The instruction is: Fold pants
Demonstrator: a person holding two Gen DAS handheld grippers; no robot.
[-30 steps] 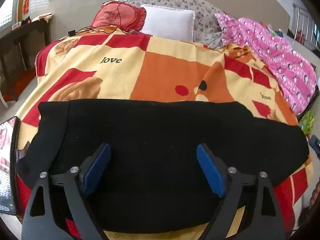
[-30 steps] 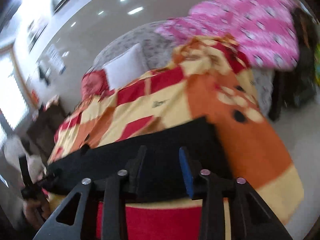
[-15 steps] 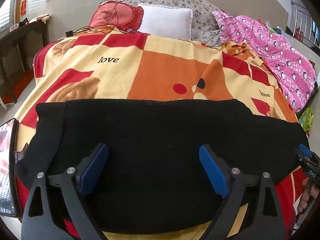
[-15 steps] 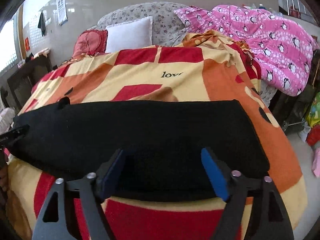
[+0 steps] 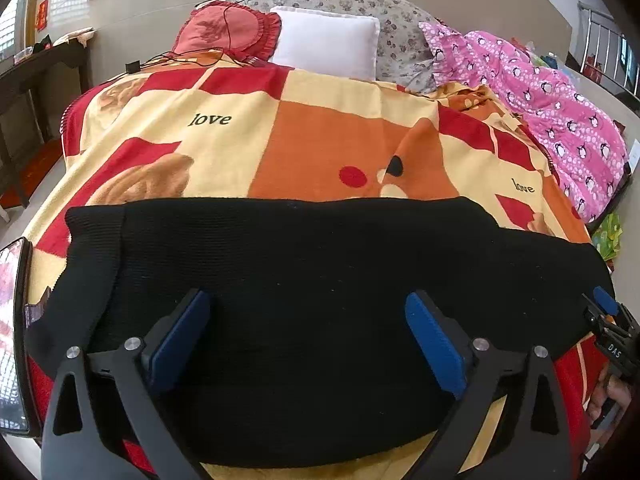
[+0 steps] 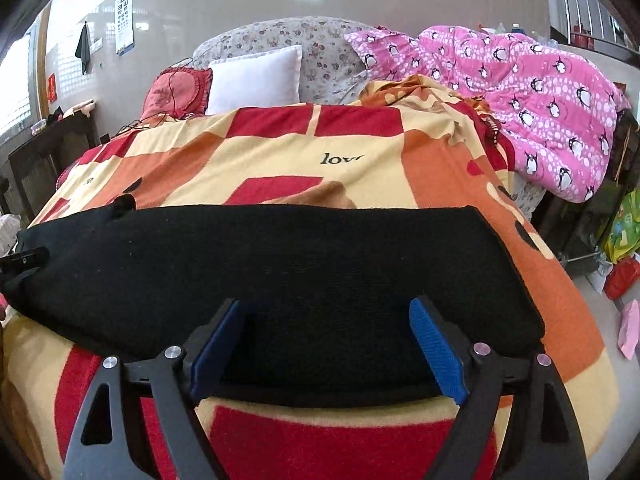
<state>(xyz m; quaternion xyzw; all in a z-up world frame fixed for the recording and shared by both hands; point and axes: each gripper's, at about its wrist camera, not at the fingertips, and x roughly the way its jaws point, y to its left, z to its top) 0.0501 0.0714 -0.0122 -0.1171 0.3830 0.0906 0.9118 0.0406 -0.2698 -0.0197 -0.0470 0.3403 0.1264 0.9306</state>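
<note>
The left tongs hover wide open over the left part of the black pants, their blue pads gripping nothing. The pants lie flat as a long band across the near edge of the bed, on the red, orange and cream blanket, the ribbed waistband toward the near left corner. The right tongs are likewise spread apart and empty above the pants' right end, near the bed's near right corner. At the far edge sit a red cushion, a white pillow and a pink penguin quilt.
</note>
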